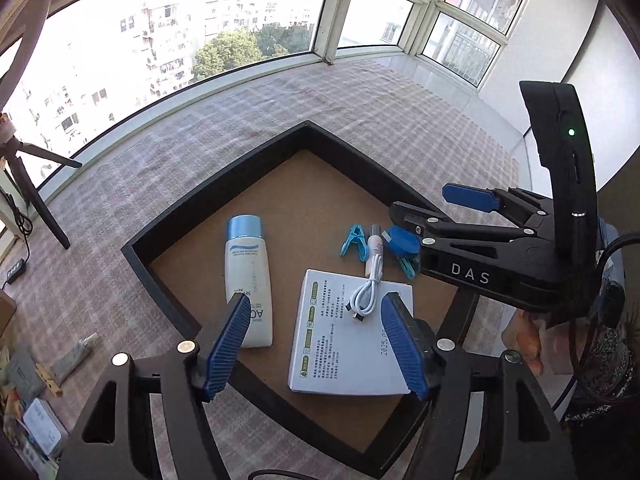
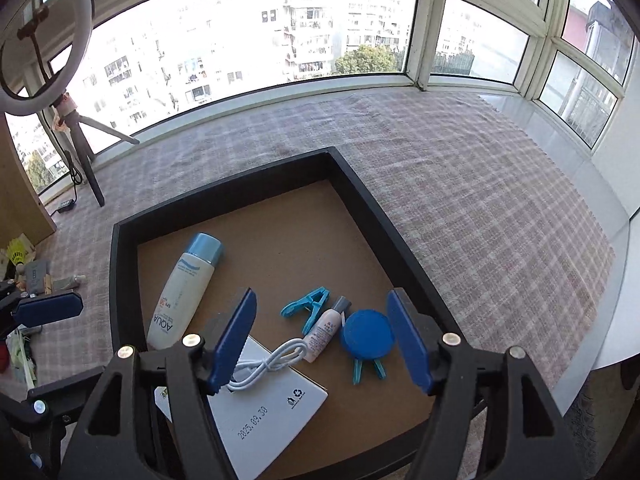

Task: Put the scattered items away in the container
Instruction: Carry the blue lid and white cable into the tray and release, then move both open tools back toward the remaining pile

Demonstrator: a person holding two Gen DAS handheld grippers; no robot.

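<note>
A black-walled tray [image 1: 216, 192] [image 2: 224, 196] with a brown floor sits on the checked cloth. In it lie a white bottle [image 1: 248, 276] [image 2: 182, 292] with a blue cap, a white box [image 1: 348, 352] [image 2: 276, 412], a coiled white cable [image 1: 366, 294] [image 2: 272, 362] on the box, a blue peg [image 1: 354, 240] [image 2: 308, 310], a small white tube [image 1: 375, 250] [image 2: 324, 332] and a blue round lid [image 1: 402, 240] [image 2: 366, 334]. My left gripper [image 1: 314, 300] hangs open over the box and bottle. My right gripper [image 2: 322, 294] [image 1: 432, 216] hangs open above the peg, tube and lid. Neither holds anything.
Loose items lie on the cloth left of the tray: a grey tube [image 1: 76, 354] [image 2: 70, 280], a wooden peg [image 1: 48, 380], small boxes and a yellow shuttlecock [image 2: 16, 250]. A tripod [image 1: 36, 196] [image 2: 84, 156] with a ring light stands by the window. The white sill [image 2: 616, 320] borders the cloth on the right.
</note>
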